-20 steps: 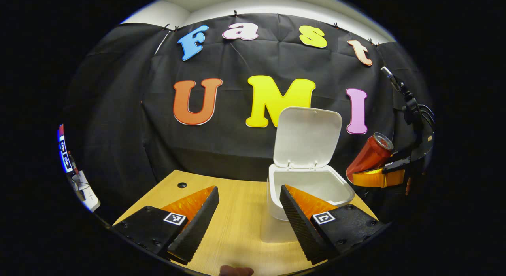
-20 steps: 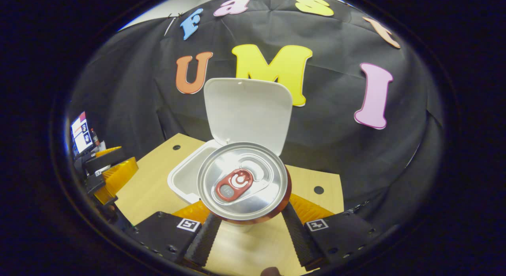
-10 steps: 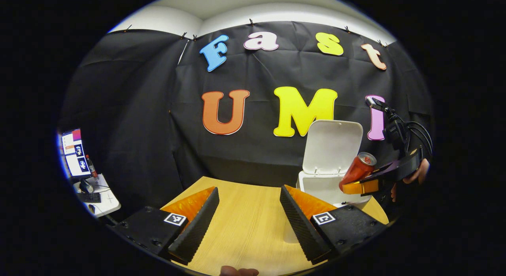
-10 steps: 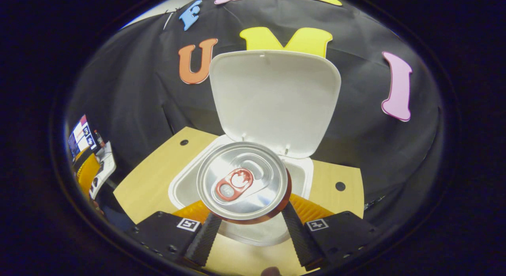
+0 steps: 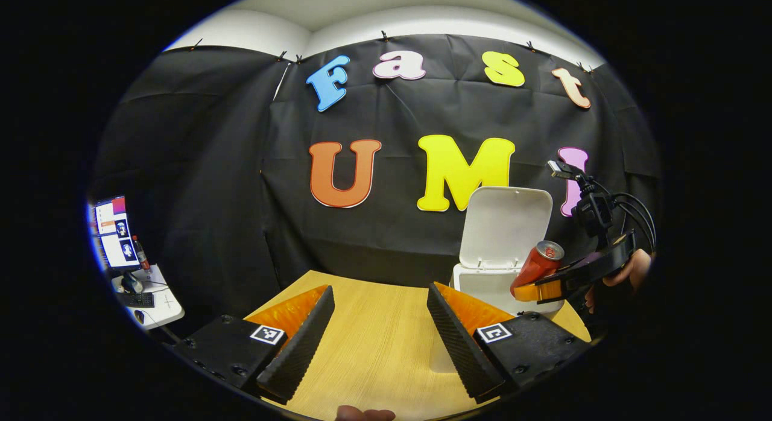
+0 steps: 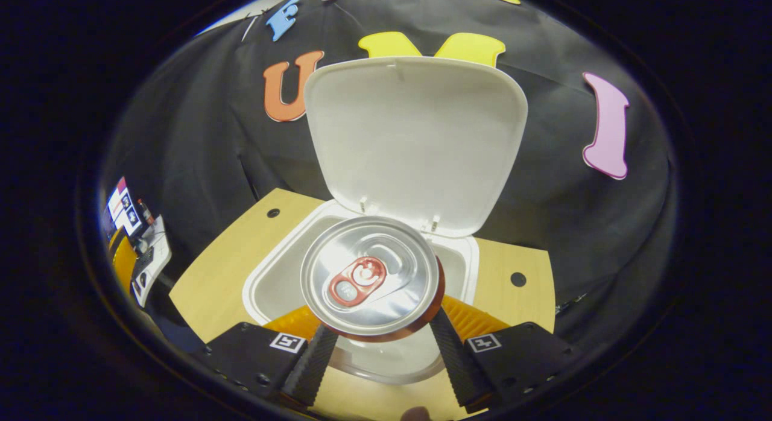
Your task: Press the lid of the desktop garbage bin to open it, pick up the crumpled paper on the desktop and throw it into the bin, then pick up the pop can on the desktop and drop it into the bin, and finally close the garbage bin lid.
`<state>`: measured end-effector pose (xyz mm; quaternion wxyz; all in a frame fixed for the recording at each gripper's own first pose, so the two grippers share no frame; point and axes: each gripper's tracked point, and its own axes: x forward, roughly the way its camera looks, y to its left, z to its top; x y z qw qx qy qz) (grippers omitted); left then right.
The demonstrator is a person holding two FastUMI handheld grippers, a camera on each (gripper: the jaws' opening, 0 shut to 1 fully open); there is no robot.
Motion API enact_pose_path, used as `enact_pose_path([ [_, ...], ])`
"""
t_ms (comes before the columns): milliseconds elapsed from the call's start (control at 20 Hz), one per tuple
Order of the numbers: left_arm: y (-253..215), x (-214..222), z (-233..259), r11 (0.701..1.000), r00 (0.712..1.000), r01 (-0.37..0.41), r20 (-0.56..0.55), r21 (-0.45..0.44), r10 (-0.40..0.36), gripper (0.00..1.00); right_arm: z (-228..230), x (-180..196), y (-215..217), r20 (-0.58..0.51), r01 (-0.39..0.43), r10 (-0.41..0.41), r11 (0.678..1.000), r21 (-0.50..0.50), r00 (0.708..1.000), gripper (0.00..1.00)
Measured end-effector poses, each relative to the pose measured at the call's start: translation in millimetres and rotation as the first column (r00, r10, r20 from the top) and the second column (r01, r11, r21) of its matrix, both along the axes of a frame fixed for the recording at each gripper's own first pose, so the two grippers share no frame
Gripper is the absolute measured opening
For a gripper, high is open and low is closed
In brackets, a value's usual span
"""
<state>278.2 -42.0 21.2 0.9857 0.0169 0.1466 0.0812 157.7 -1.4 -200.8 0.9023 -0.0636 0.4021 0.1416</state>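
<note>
While the right gripper (image 6: 377, 348) clamped the pop can (image 6: 371, 276) between both fingers, the can sat tilted over the open mouth of the white garbage bin (image 6: 265, 282), silver top and red pull tab facing the camera in the right gripper view. Bin lid (image 6: 416, 137) stood raised at 12 o'clock behind the can, hinged at the rear rim. Bin interior was mostly hidden by the can; crumpled paper could not be made out. Wooden desktop (image 6: 223, 270) ran under the bin, with a dark hole at 3 o'clock of it.

Left gripper (image 5: 380, 342) had its fingers spread wide apart, nothing between them, held over bare desktop (image 5: 374, 336). From the left gripper view, bin (image 5: 482, 285) sat at 3 o'clock, partly behind the right-hand finger, lid (image 5: 505, 225) up. Red can (image 5: 535, 265) leaned over the bin's right side, gripped by the right gripper (image 5: 543, 285); a hand (image 5: 630, 270) held that tool at the far edge. Small side table with a monitor (image 5: 114, 231) stood at 9 o'clock.
</note>
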Motion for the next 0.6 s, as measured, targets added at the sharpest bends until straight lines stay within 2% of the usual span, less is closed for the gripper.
enact_pose_path([
  [300,-0.8,0.0,0.2,1.000,1.000,0.002,0.000,0.002,-0.002,1.00,-3.4,5.6,1.3,-0.004,0.009,-0.009,1.000,-0.007,1.000,0.86],
  [600,-1.9,1.6,0.5,1.000,1.000,0.014,0.002,-0.005,-0.014,1.00,22.6,13.6,-15.6,0.082,0.075,-0.076,0.997,0.018,0.994,0.95],
])
